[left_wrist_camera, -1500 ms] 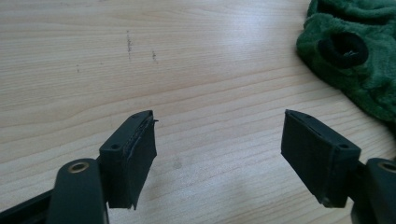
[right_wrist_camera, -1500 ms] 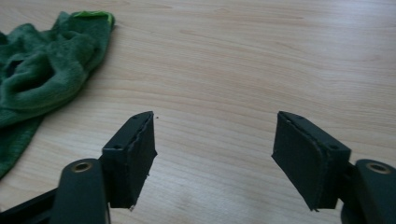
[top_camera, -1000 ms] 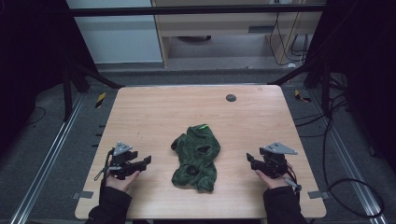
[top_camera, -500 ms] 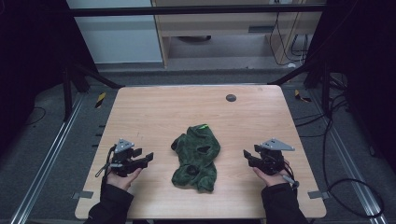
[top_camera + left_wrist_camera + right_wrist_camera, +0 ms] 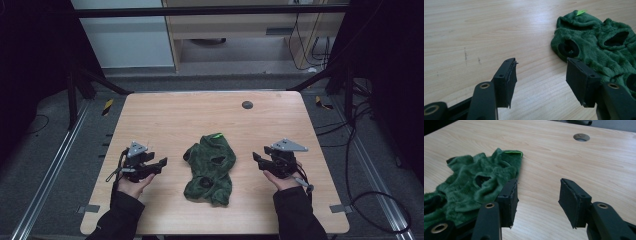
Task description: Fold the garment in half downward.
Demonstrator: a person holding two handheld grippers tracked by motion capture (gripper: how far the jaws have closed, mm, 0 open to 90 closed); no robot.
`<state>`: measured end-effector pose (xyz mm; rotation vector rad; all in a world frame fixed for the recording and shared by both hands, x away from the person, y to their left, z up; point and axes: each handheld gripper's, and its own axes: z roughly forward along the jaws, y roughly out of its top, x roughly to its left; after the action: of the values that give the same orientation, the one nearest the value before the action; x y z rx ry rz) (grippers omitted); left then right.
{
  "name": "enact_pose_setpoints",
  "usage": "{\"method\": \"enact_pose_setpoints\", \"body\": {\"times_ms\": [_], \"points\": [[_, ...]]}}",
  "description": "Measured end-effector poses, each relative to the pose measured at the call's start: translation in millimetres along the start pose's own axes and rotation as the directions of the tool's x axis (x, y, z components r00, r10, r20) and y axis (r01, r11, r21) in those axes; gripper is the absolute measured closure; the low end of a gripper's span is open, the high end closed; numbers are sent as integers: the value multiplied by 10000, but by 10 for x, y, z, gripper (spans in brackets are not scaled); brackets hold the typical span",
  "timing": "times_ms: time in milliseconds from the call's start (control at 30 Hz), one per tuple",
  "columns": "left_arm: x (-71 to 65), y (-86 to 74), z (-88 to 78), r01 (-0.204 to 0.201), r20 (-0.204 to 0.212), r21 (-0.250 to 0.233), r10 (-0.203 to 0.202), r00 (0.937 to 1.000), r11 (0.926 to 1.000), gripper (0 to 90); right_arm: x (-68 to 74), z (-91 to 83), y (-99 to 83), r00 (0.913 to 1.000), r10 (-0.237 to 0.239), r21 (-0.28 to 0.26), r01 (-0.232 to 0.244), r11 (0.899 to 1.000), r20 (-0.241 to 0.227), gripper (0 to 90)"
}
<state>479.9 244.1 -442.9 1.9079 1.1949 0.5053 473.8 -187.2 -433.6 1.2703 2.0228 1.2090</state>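
- High view: the green fleece garment [image 5: 210,167] lies crumpled mid-surface [image 5: 200,115], between the left gripper [image 5: 161,163] and right gripper [image 5: 256,158]. Since a second ago both have edged slightly inward; the garment has not moved.
- Left gripper view: jaws apart, empty, the garment just beyond the right one.
- Right gripper view: jaws apart, empty, beside the garment; a two-handed pickup looks imminent.

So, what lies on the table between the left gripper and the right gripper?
In the high view, a crumpled green fleece garment lies between the left gripper and right gripper, with bare table on either side.
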Motion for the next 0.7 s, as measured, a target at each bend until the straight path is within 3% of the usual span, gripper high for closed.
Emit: {"method": "enact_pose_setpoints", "body": {"times_ms": [300, 700], "points": [[-33, 137, 107, -79, 165, -148, 82, 9998, 9999, 402, 105, 174, 152, 9994, -157, 94, 160, 9998, -293, 493], [-72, 292, 266, -131, 305, -117, 135, 9994, 9998, 409, 142, 326, 208, 9988, -110, 322, 125, 9994, -478, 511]]}}
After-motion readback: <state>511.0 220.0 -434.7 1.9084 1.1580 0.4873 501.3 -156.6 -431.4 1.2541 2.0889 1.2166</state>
